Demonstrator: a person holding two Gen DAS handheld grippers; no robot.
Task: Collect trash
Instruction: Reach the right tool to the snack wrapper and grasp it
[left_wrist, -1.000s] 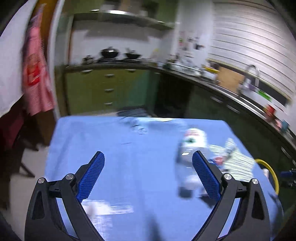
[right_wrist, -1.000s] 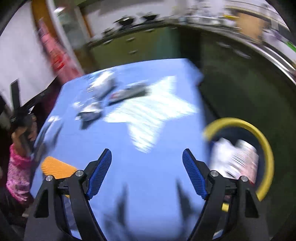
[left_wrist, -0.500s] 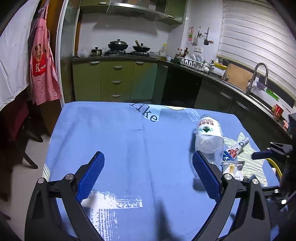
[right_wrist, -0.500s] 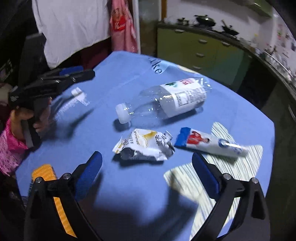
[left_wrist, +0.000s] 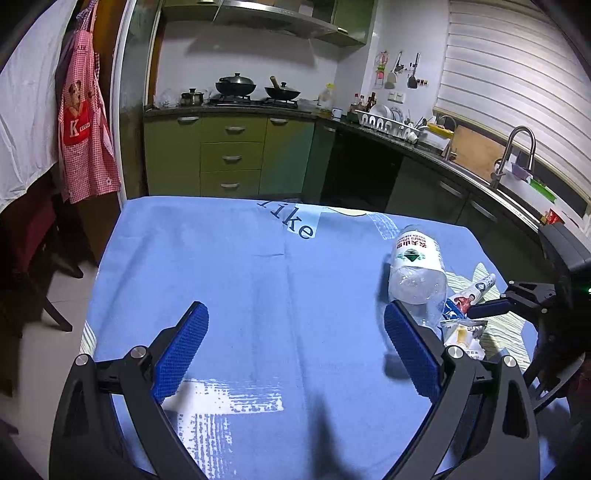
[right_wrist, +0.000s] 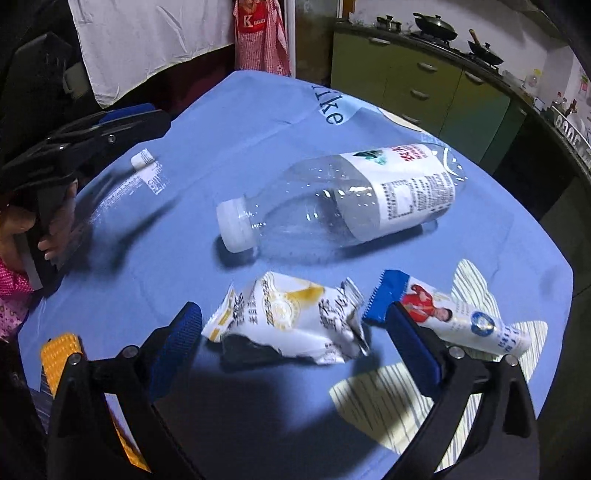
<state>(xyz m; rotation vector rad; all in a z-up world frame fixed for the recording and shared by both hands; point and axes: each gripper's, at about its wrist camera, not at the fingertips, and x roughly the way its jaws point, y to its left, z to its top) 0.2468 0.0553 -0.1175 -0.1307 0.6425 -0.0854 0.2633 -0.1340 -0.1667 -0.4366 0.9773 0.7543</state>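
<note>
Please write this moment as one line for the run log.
stage: approach | right gripper: open around crumpled wrapper, no contact | left gripper: open, empty | on table: bottle, tube

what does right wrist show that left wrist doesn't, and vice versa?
Right wrist only: the bottle's white cap, the hand holding the left gripper, and the right gripper open around the crumpled white wrapper.

Left wrist only: the sink faucet, the dish rack, and the left gripper open over bare blue tablecloth.

Both: plastic bottle, blue-ended tube, wrapper, stove pans, red apron.
</note>
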